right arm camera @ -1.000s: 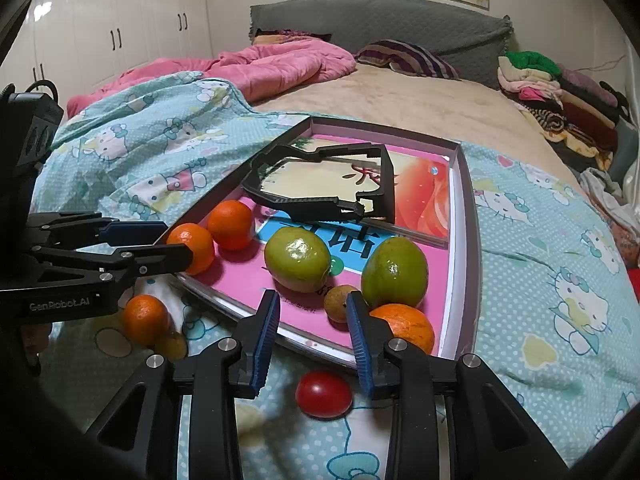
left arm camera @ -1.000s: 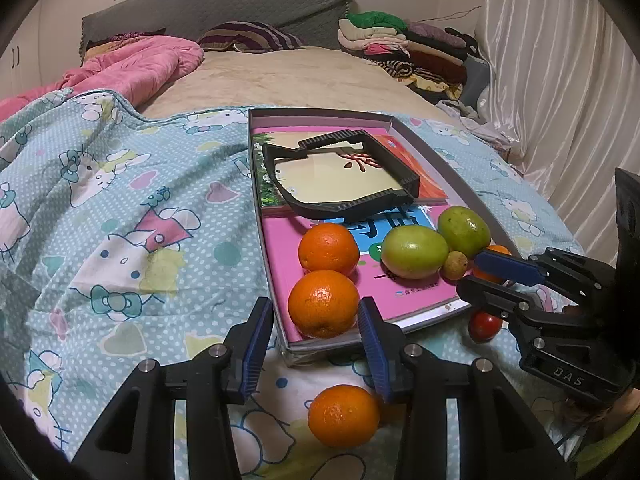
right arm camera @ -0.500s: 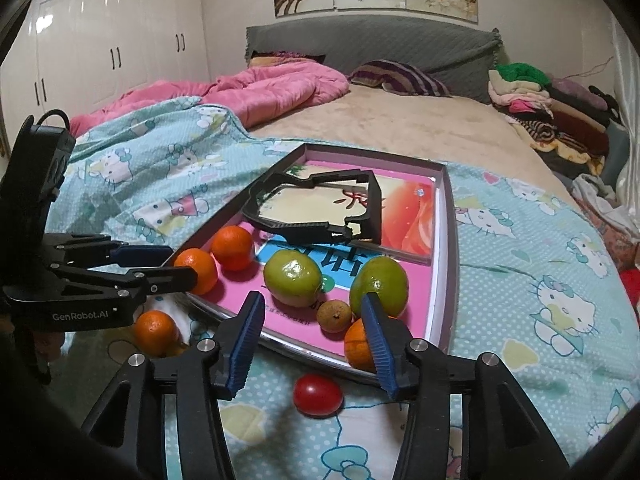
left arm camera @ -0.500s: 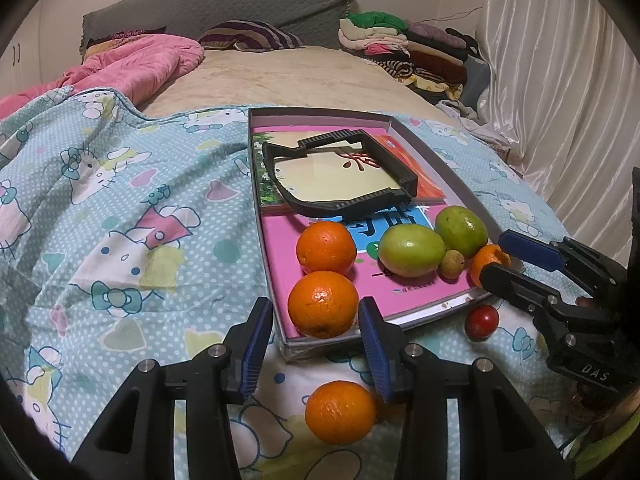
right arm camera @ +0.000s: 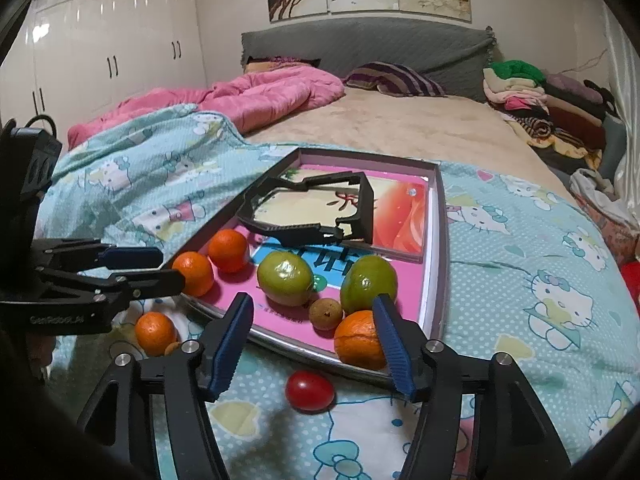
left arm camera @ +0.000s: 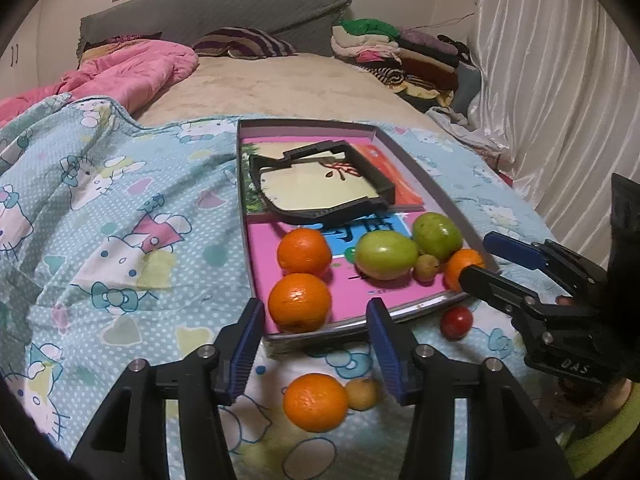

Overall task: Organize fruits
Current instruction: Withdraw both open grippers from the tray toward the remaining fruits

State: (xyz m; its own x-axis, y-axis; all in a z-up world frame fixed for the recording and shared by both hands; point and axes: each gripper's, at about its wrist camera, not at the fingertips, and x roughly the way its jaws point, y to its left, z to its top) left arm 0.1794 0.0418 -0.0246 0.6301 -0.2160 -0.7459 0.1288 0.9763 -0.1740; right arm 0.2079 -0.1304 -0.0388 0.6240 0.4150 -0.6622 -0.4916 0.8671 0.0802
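A shallow tray [left arm camera: 242,200] on the bed holds three oranges [left arm camera: 304,250], two green fruits [left arm camera: 386,254] and a small brown fruit [left arm camera: 427,267]. My left gripper [left arm camera: 314,308] hovers at the tray's near edge with its jaws opening. The nearest orange [left arm camera: 299,302] shows between them, untouched. My right gripper [right arm camera: 312,302] is at the other near corner, jaws opening and nothing pressed. An orange [right arm camera: 358,340] lies beside its right finger. On the blanket outside the tray lie a red tomato [right arm camera: 310,391], another orange [left arm camera: 315,402] and a small yellowish fruit [left arm camera: 362,394].
A black plastic frame [left arm camera: 320,184] lies in the far half of the tray on picture cards. A pink quilt [left arm camera: 132,68] is at the back left, and folded clothes [left arm camera: 392,48] are stacked along the right by the curtain. The patterned blanket [left arm camera: 120,220] spreads left of the tray.
Both grippers' jaws have spread wider. The right gripper has drawn back a little from the tray's corner, so the tomato and corner orange now show more fully. The fruits have not moved.
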